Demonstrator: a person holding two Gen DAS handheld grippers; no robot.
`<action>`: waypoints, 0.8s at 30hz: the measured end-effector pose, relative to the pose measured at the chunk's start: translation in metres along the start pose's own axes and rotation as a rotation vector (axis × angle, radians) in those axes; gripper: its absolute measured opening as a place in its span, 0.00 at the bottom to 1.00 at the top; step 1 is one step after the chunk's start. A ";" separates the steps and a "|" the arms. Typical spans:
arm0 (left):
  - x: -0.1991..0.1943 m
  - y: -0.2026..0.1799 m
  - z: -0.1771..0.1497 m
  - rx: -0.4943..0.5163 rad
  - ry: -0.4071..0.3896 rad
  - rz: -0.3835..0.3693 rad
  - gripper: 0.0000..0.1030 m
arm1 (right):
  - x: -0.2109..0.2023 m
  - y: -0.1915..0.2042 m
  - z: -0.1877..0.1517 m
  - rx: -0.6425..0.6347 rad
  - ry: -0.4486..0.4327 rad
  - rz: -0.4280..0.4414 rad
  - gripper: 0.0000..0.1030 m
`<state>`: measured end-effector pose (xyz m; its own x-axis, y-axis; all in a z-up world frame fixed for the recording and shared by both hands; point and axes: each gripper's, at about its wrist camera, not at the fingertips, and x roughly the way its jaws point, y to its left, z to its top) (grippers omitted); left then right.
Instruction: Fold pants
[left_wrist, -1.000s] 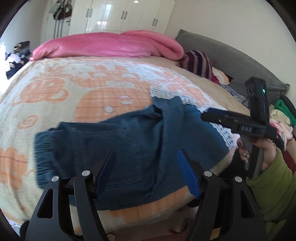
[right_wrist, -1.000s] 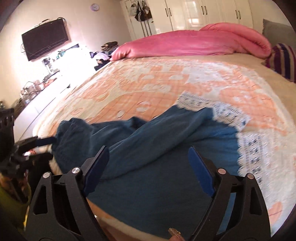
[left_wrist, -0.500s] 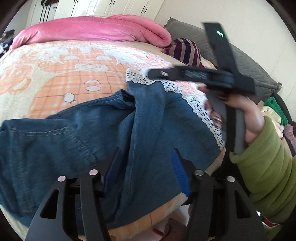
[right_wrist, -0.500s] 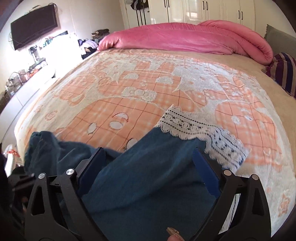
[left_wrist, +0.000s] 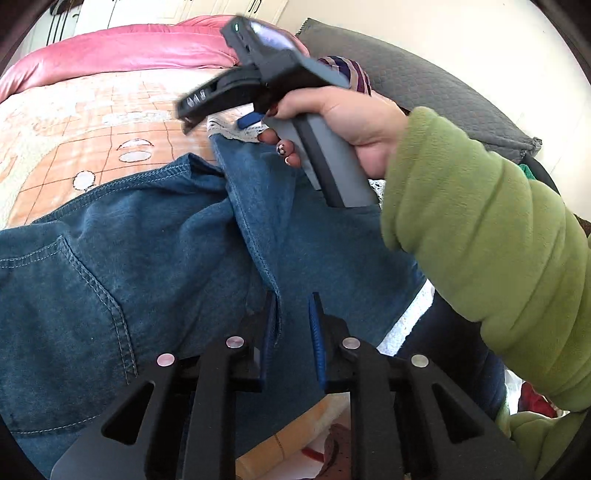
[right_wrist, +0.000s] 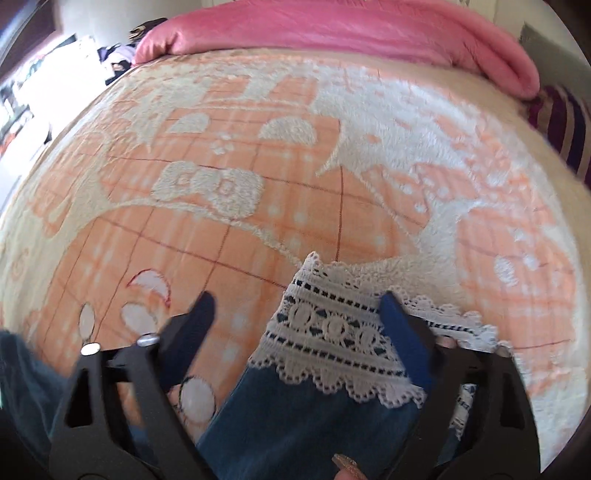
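A: Both grippers dropped in closer since the earlier frames. Right gripper slid out along the leg to the lace cuff; left gripper came down onto the denim near the seam.

B: Jaw states?

A: Left jaws have just been closing. Narrow gap now, a ridge of the pants fabric between the pads, looks pinched or nearly so. Can't confirm the pads actually press on it. Right jaws have just been closing too, standing about half open, straddling the cuff. Not gripping: one finger is over bare blanket, the other sits on the lace.

B: Where are the pants?

A: Spread on the bed at the near edge, leg running out to the lace hem, waist end toward the left side.

B: Why that placement?

A: My guess: right takes the hem, left anchors mid-leg, so the leg can be lifted and folded over.

B: View differences?

A: Left wrist view shows the person's hand and green sleeve holding the right tool, plus the pocket stitching. Right wrist view alone shows the lace detail and the finger positions on it. Pink duvet at the far end shows in both.
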<state>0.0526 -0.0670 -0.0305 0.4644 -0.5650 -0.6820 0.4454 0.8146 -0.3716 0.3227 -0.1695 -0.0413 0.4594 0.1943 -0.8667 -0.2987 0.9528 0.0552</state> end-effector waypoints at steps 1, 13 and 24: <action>-0.001 0.001 0.000 -0.004 -0.002 0.001 0.16 | 0.000 -0.004 -0.001 0.002 -0.011 0.002 0.34; -0.014 0.020 0.002 -0.007 -0.044 0.116 0.12 | -0.145 -0.098 -0.096 0.193 -0.272 0.225 0.04; -0.027 0.022 -0.005 0.079 -0.044 0.118 0.05 | -0.189 -0.148 -0.243 0.382 -0.199 0.243 0.04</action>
<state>0.0453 -0.0331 -0.0232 0.5492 -0.4723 -0.6894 0.4434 0.8640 -0.2386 0.0772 -0.4041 -0.0059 0.5765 0.4268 -0.6967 -0.1064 0.8847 0.4539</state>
